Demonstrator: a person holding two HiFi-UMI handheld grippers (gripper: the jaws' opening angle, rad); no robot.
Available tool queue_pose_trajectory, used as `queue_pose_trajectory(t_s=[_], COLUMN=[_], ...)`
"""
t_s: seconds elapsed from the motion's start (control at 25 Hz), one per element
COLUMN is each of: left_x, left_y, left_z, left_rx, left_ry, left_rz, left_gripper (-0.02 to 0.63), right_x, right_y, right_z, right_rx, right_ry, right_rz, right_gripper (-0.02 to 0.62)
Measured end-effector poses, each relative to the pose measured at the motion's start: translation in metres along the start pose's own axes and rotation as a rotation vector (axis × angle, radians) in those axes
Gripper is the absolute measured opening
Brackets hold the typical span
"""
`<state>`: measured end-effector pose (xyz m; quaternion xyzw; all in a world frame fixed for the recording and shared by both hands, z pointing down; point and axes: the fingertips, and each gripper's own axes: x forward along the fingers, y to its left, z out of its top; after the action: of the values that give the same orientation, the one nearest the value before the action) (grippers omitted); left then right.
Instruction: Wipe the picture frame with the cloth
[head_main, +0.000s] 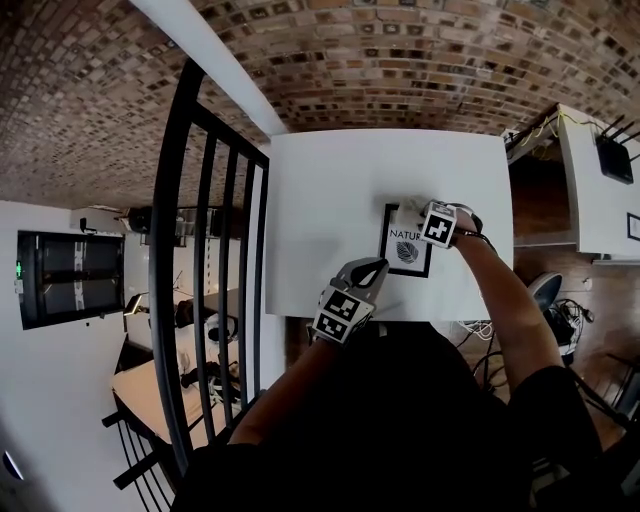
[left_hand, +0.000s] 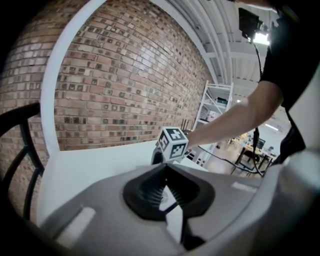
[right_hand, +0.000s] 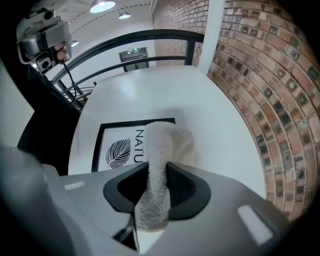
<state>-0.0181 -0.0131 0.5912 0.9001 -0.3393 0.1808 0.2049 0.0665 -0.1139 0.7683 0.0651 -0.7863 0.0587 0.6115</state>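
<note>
A black-framed picture (head_main: 406, 248) with a leaf print and the letters "NATU" lies flat on the white table (head_main: 330, 200), near its front right. My right gripper (head_main: 418, 216) is over the frame's far edge, shut on a pale fuzzy cloth (right_hand: 161, 150). The cloth droops out of the jaws onto the right part of the picture (right_hand: 117, 150). My left gripper (head_main: 371, 267) hovers at the table's front edge, just left of the frame, apart from it. Its pads (left_hand: 159, 187) meet at the tips with nothing between them. The right gripper's marker cube (left_hand: 173, 143) shows ahead of it.
A black metal railing (head_main: 205, 250) runs along the table's left side. A brick wall (head_main: 400, 60) stands behind the table. To the right are a white counter (head_main: 590, 180), a chair (head_main: 548, 290) and floor cables. White shelving (left_hand: 215, 112) stands farther off.
</note>
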Motion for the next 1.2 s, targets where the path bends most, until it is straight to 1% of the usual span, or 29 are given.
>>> queue_pose_trajectory(t_s=[0.28,0.52,0.64,0.8,0.92,1.0,1.08,1.2], left_x=[0.001,0.003,0.004,0.008,0.009,0.01,0.012,0.014], left_y=[0.0,-0.001,-0.005,-0.018,-0.021,-0.023,-0.023,-0.026], left_z=[-0.006,-0.006,-0.005,-0.001,0.0,0.001,0.001,-0.001], left_rx=[-0.008,-0.001,0.003,-0.006,-0.004,-0.011,-0.015,-0.021], left_ry=[0.016,0.02,0.018,0.02,0.024,0.03,0.032,0.036], left_rz=[-0.003,-0.007,-0.016,-0.049,-0.055,-0.055,-0.054,-0.058], left_gripper=[0.0,0.0,0.001,0.002,0.001,0.002,0.001,0.001], right_x=[0.0,-0.006,-0.01,-0.015,-0.021,-0.025,-0.028,-0.037], right_y=[0.056,0.111,0.134,0.156,0.161,0.154,0.134,0.089], right_z=[0.009,0.005,0.005,0.002,0.0,-0.002,-0.007,-0.016], right_rx=[-0.067,-0.123,-0.152,-0.179,-0.183,-0.173,-0.156,-0.106], right_ry=[-0.031,-0.003,0.0,-0.004,-0.012,-0.023,-0.032,-0.031], right_rz=[0.115,0.213,0.252,0.282,0.285,0.274,0.23,0.132], right_gripper=[0.107,0.107,0.107,0.107,0.107,0.107,0.107,0.107])
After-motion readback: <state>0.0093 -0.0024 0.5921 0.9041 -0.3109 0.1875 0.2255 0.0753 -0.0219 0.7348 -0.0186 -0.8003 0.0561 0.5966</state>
